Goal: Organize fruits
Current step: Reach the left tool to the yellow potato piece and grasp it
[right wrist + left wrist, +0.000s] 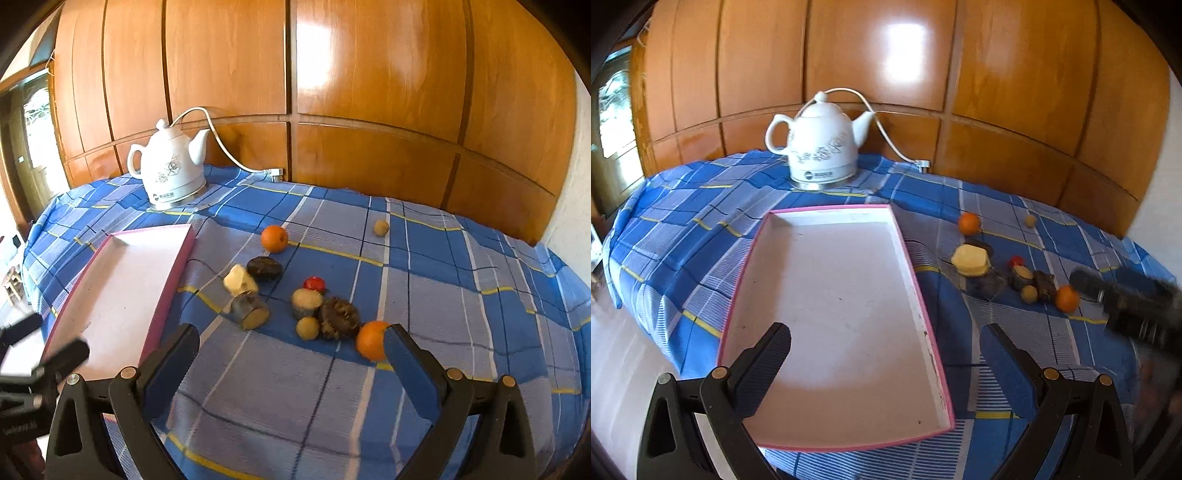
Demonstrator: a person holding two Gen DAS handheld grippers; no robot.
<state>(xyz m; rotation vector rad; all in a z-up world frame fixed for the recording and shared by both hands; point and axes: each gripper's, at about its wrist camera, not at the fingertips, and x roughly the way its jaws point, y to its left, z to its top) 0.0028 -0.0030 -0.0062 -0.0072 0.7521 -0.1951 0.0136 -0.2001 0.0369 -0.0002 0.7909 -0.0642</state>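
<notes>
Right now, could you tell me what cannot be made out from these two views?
- Right gripper, left wrist view: motion-blurred.
- Near orange, right wrist view: partly behind a gripper finger.
- Kettle label: too small.
- Dark pieces: kind unclear.

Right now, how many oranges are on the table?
2. One orange lies far back, nearest the pink tray. The other orange sits at the near end of the fruit cluster, by the right hand-held gripper. None looks hidden.

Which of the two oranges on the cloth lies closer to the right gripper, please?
The orange right beside the right gripper, partly behind its right-hand finger. The other orange sits farther back, towards the kettle.
</notes>
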